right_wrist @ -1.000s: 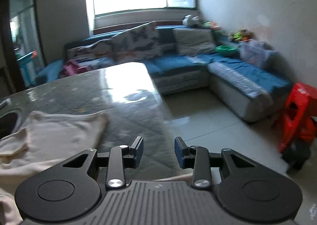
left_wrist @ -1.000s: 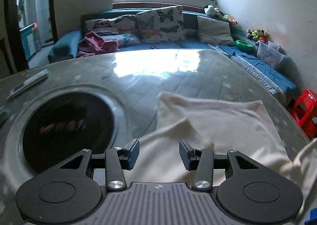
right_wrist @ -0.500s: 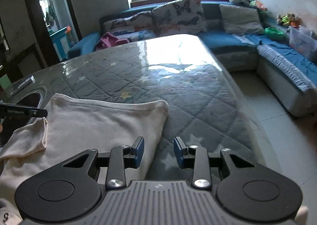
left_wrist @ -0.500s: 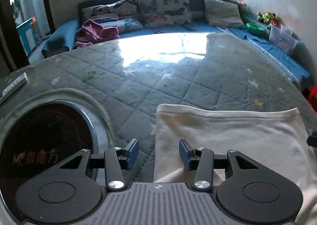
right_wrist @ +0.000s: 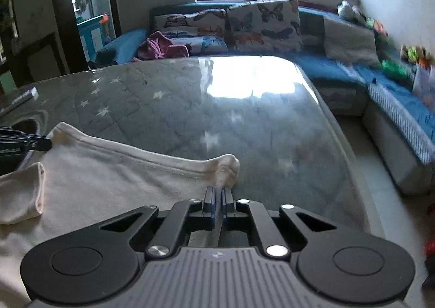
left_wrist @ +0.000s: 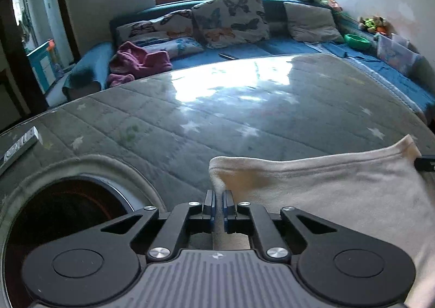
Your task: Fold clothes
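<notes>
Both grippers have just snapped closed on the cream shirt (left_wrist: 326, 188) lying on the grey quilted tabletop (left_wrist: 244, 118). Left gripper (left_wrist: 218, 206) pinches the shirt's far left corner, right gripper (right_wrist: 218, 204) clamps the far right corner, hem stretched between them, beside the round hole (left_wrist: 62, 213).

In the right wrist view, the toys (right_wrist: 413, 54) at the right edge are blurred beyond telling. The cream garment (right_wrist: 108, 185) runs off the lower left. The left tool's (left_wrist: 218, 209) body hides the cloth beneath it.
</notes>
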### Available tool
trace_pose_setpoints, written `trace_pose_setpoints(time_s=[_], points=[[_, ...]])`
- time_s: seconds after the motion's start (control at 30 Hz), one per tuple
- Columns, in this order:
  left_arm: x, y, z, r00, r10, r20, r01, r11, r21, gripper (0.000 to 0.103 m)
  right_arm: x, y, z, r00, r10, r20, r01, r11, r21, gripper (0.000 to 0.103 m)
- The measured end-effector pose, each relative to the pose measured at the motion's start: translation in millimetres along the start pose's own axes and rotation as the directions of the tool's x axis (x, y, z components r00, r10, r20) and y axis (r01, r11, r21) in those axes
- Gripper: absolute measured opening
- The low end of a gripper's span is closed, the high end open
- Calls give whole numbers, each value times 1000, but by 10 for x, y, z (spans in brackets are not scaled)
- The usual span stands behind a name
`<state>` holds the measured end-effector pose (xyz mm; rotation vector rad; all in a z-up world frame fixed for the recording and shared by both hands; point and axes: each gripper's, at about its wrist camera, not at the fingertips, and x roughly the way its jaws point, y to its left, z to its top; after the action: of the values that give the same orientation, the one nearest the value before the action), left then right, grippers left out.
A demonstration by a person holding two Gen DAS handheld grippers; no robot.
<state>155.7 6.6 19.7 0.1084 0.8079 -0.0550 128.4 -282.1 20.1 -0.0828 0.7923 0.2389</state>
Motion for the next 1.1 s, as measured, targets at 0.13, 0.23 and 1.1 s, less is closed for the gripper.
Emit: trace_pose_setpoints(time_s=[0.13,0.23,1.1], points=[[88,71,73,1000,29,-3,-29,1000,-13,12,263,98,193,1000,-21,-16,20,999,-49,5],[98,111,103,999,46,-1,-46,999,-19,21,296,148,251,1000,-24,-9,23,997,-78,9],[-599,-380,-570,957,-286,-44,288,955,72,26,-1300,1383,-1103,935,340,-99,-347,826,-445,28]])
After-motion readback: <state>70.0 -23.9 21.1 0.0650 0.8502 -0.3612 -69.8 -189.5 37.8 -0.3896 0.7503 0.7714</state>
